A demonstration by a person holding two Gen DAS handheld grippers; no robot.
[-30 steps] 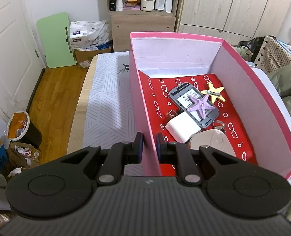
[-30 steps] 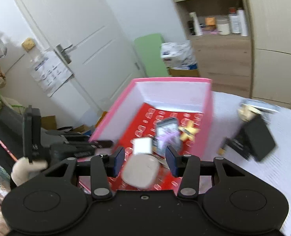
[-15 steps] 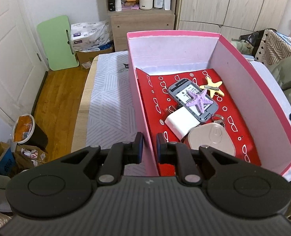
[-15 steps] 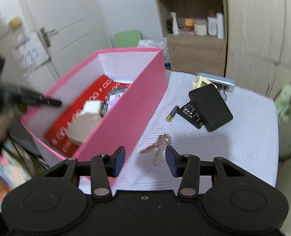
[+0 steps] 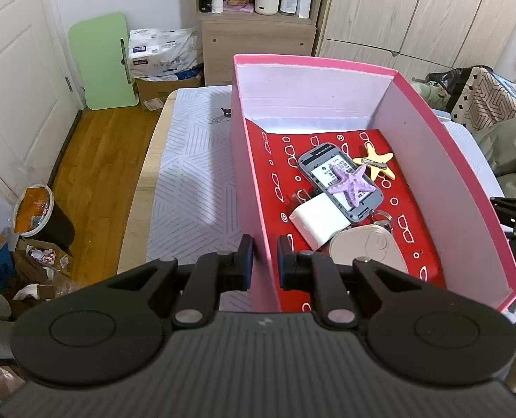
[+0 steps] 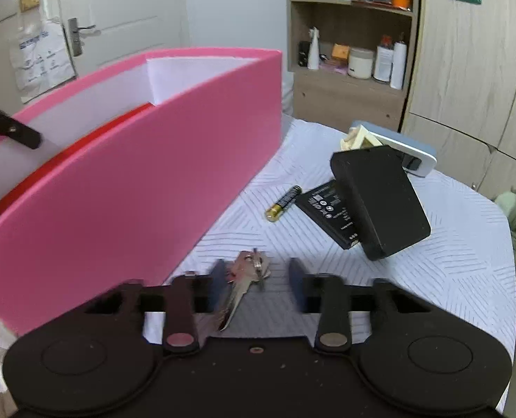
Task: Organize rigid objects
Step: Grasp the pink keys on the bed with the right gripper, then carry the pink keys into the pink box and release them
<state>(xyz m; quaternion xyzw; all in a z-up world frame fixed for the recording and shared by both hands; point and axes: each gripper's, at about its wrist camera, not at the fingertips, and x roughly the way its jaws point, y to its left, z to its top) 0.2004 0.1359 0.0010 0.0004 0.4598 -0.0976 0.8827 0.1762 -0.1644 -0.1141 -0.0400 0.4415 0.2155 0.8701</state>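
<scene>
Right gripper (image 6: 258, 284) is down at the keys (image 6: 245, 278) on the tabletop, and its jaws have just been closing with the bunch sitting between them. The left pad looks like it's at the key heads, but the right pad is plainly clear of them, so no pinch yet; the fingers are blurred, so I can't say for sure that the left one touches.

To do this one well, I'd squeeze across the fat heads near the ring rather than the thin blades, which run back under the gripper body. Flat keys on cloth like to skate out sideways, so keep the tips low on the striped cloth (image 6: 432, 278) and close evenly.

Just beyond the fingers to the right are an AA battery (image 6: 283, 201), a flat phone battery (image 6: 327, 209) and a black case (image 6: 379, 198) leaning on it. They're apart from the keys, so no snag risk.

Left of the fingers is the pink box (image 6: 136, 188), where the keys probably go.

Left gripper (image 5: 264, 259) has its fingers pinched on the pink box's near wall, steadying it. Past them inside: a white adapter (image 5: 318, 221), a phone (image 5: 341, 181) and a purple starfish (image 5: 350, 184) on top of it.
</scene>
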